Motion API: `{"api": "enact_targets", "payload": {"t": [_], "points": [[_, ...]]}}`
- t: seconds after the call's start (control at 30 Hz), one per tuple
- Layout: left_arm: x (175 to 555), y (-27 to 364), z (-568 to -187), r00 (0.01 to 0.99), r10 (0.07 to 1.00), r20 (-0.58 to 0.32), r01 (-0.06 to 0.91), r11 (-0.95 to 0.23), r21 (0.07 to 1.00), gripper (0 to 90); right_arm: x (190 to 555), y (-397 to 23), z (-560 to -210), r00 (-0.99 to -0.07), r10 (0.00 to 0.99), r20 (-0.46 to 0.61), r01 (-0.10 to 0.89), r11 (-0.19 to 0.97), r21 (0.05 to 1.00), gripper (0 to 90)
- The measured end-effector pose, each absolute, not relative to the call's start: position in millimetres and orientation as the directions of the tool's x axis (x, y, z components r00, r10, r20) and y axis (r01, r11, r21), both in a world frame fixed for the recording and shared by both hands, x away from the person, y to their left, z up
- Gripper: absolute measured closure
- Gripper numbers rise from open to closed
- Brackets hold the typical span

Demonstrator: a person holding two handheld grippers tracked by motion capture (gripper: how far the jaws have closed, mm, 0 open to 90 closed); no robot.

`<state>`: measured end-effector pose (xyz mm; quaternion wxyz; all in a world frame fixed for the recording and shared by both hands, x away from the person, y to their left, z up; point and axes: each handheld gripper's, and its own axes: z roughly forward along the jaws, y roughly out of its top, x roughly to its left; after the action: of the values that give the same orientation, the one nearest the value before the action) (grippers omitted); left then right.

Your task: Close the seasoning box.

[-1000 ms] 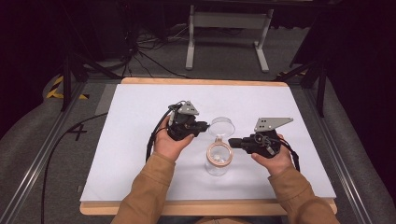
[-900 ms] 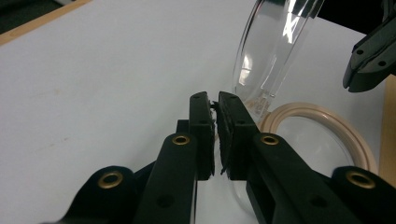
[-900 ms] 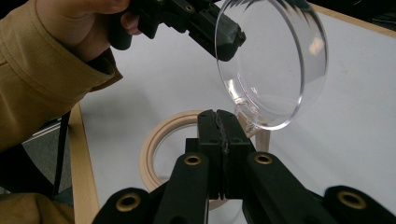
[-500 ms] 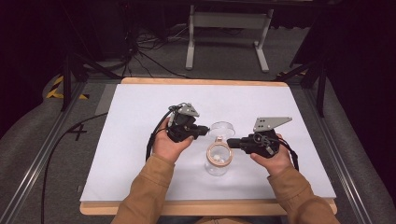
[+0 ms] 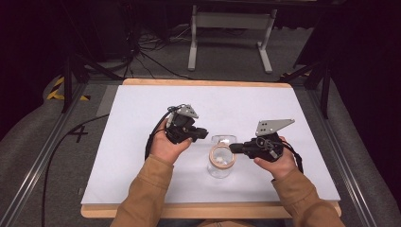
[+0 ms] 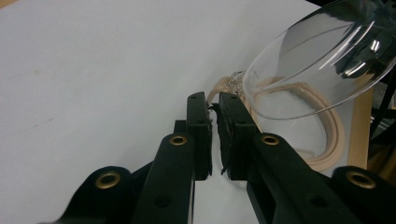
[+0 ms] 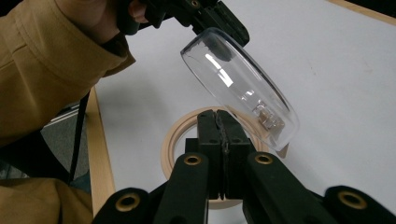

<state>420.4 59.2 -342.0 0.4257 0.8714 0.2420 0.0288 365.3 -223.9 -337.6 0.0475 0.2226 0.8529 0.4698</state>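
Observation:
A clear jar [image 5: 220, 171] stands on the white table, with a tan ring [image 5: 213, 156] [image 7: 175, 135] [image 6: 334, 135] round its mouth. A clear domed cover [image 5: 222, 140] [image 7: 233, 79] [image 6: 317, 60] tilts up over the ring. My left gripper [image 5: 205, 134] [image 6: 213, 105] reaches in from the left. Its jaws have just been opening a little, with the cover's thin raised edge still pinched between them. Coming from the right, my right gripper [image 5: 231, 149] [image 7: 219, 119] is shut on the ring's near rim. In the right gripper view the left gripper [image 7: 210, 18] meets the cover's top edge.
The white sheet [image 5: 142, 118] lies on a wooden table whose front edge [image 5: 189, 210] is close to the person. Cables trail from both grippers. A metal frame [image 5: 227, 21] stands on the floor beyond the table.

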Motion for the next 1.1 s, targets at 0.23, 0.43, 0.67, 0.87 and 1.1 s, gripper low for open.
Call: {"api": "enact_targets", "payload": {"t": [0.23, 0.43, 0.67, 0.87, 1.1], "points": [[420.0, 65.7, -339.1, 0.881, 0.45, -0.147, 0.395, -0.53, 0.75, 82.7, 362.8, -221.3, -338.3, -0.905, 0.407, 0.123, 0.336, 0.507, 0.794, 89.4], [419.4, 71.8, -336.9, 0.878, 0.454, -0.152, 0.403, -0.531, 0.745, 82.4, 362.2, -220.9, -339.7, -0.91, 0.395, 0.128, 0.342, 0.537, 0.771, 89.4], [419.9, 75.0, -336.4, 0.878, 0.454, -0.153, 0.406, -0.535, 0.741, 82.4, 361.6, -218.8, -342.9, -0.915, 0.38, 0.135, 0.346, 0.568, 0.747, 89.5], [420.4, 76.1, -336.9, 0.878, 0.453, -0.153, 0.407, -0.54, 0.737, 82.3, 361.1, -217.3, -345.2, -0.918, 0.372, 0.14, 0.352, 0.597, 0.721, 89.5], [420.2, 75.9, -337.1, 0.877, 0.455, -0.156, 0.411, -0.541, 0.733, 80.9, 357.8, -212.8, -347.5, -0.927, 0.348, 0.142, 0.344, 0.634, 0.693, 89.5]]}}
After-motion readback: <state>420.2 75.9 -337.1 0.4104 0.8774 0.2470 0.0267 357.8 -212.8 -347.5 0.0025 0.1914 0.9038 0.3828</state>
